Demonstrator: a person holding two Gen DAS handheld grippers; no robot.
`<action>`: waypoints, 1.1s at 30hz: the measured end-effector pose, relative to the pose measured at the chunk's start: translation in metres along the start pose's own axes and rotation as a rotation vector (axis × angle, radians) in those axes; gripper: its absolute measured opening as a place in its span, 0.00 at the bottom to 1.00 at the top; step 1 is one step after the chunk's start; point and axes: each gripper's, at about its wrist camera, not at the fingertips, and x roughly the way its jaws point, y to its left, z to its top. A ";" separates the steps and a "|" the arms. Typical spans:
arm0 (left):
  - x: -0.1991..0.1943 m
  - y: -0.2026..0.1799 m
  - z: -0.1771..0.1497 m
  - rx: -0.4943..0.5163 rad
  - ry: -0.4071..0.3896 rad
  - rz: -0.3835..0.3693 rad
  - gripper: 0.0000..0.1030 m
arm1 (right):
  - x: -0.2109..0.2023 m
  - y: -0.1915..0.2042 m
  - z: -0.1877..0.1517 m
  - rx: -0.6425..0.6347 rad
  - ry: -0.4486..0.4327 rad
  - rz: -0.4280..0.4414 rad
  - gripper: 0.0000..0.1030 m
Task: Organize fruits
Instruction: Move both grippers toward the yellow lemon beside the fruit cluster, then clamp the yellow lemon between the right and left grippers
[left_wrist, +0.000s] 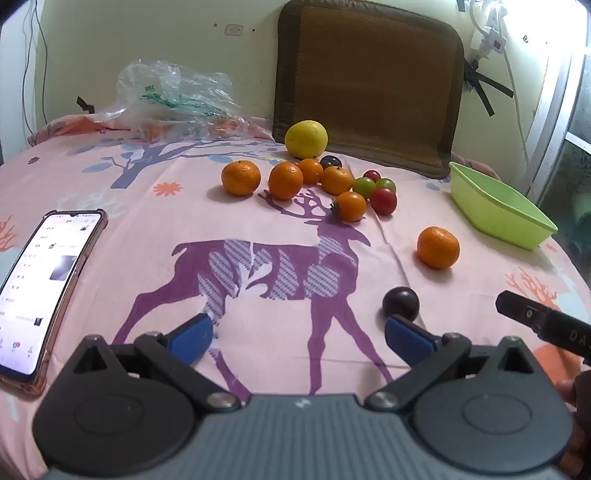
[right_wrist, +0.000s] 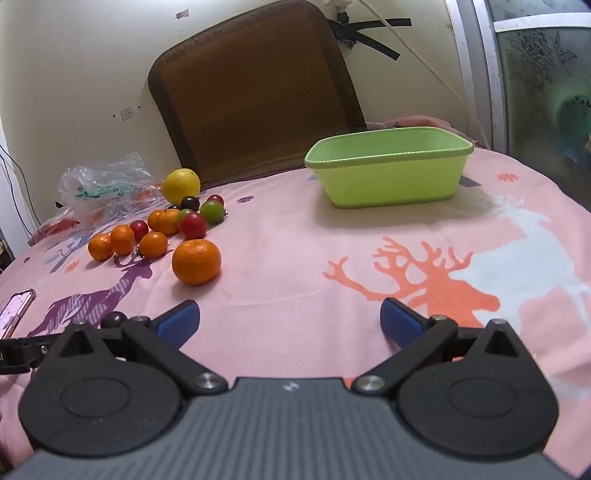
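Observation:
Fruit lies on a pink deer-print cloth (left_wrist: 258, 221). A cluster of several oranges (left_wrist: 285, 180), small red and green fruits (left_wrist: 383, 200) and a yellow citrus (left_wrist: 306, 139) sits at the back. One orange (left_wrist: 438, 247) (right_wrist: 196, 261) lies apart, toward the empty green tub (left_wrist: 498, 210) (right_wrist: 388, 173). A dark plum (left_wrist: 400, 302) (right_wrist: 113, 319) rests just beyond my left gripper's right pad. My left gripper (left_wrist: 299, 332) is open over the purple deer, holding nothing. My right gripper (right_wrist: 290, 319) is open and empty, the lone orange beyond its left finger.
A lit phone (left_wrist: 48, 291) lies at the left edge. A crumpled clear plastic bag (left_wrist: 173, 103) sits at the back left. A brown cushion (left_wrist: 369, 81) leans on the wall. The right gripper's black finger (left_wrist: 543, 321) pokes in at the right of the left wrist view.

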 end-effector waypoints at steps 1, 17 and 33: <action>0.001 0.004 0.000 -0.008 -0.007 -0.013 1.00 | 0.000 0.000 0.000 -0.001 0.001 0.000 1.00; -0.032 0.033 0.012 0.131 -0.085 -0.117 1.00 | -0.005 0.005 0.007 -0.077 -0.019 -0.028 0.94; 0.123 0.069 0.242 0.053 -0.007 -0.381 1.00 | 0.194 0.104 0.187 -0.377 0.184 0.319 0.71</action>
